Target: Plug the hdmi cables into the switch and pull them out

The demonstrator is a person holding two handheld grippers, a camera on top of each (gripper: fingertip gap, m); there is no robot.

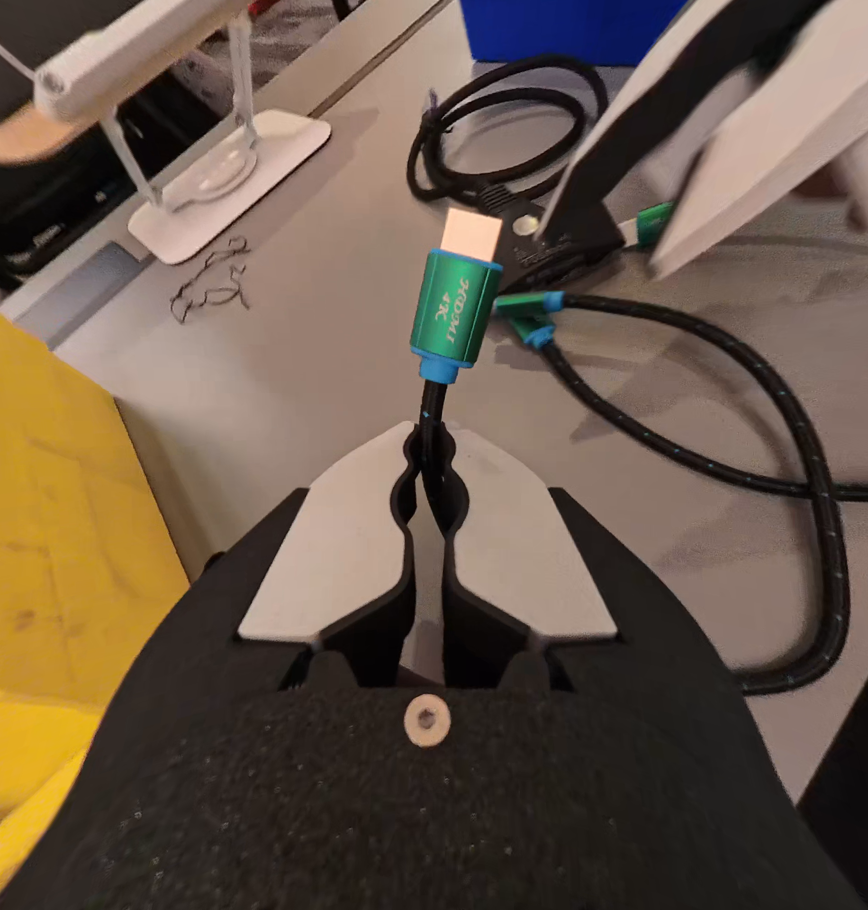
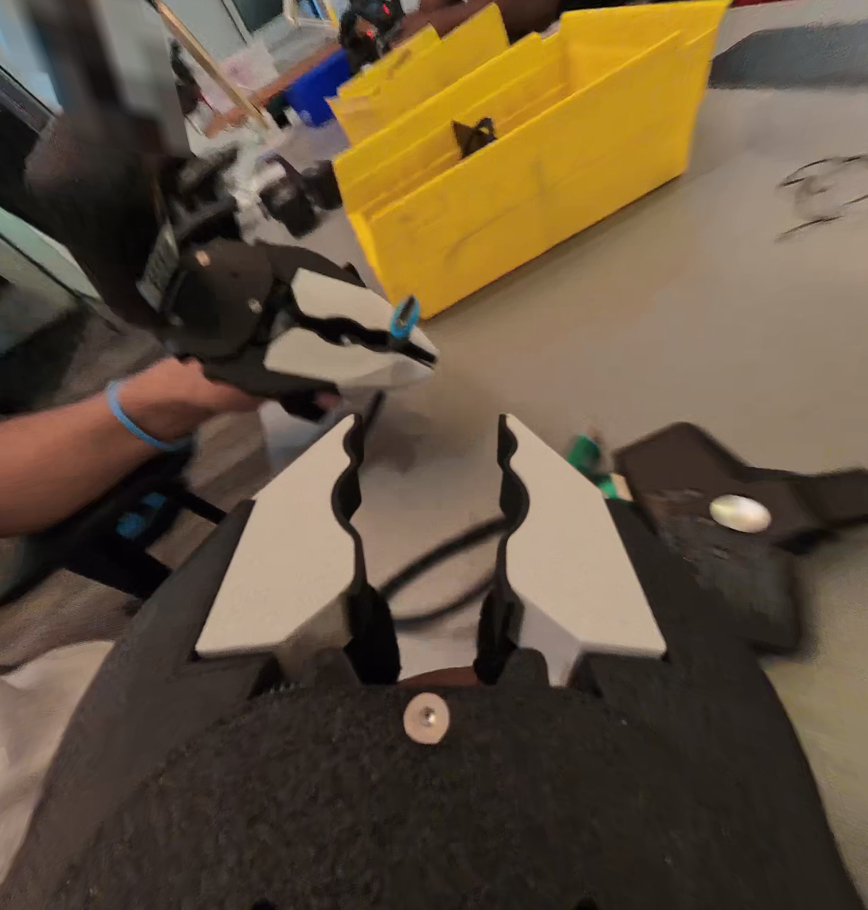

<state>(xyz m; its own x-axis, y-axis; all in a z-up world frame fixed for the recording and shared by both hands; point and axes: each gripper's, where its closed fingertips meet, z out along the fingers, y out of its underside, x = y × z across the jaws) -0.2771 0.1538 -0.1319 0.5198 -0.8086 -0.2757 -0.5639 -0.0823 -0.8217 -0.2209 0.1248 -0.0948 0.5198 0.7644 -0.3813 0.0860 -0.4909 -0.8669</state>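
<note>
Left gripper clamped on braided HDMI cable – green plug unplugged, just short of switch on table. Right gripper open, empty, beside switch. Yellow bin – something small and black inside, blurred.

Four green plugs, one switch.

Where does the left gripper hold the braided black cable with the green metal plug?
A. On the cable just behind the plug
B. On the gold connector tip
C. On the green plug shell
A: the left gripper pinches the braided black cable just behind the green metal plug, which stands free beyond the fingertips.
</note>
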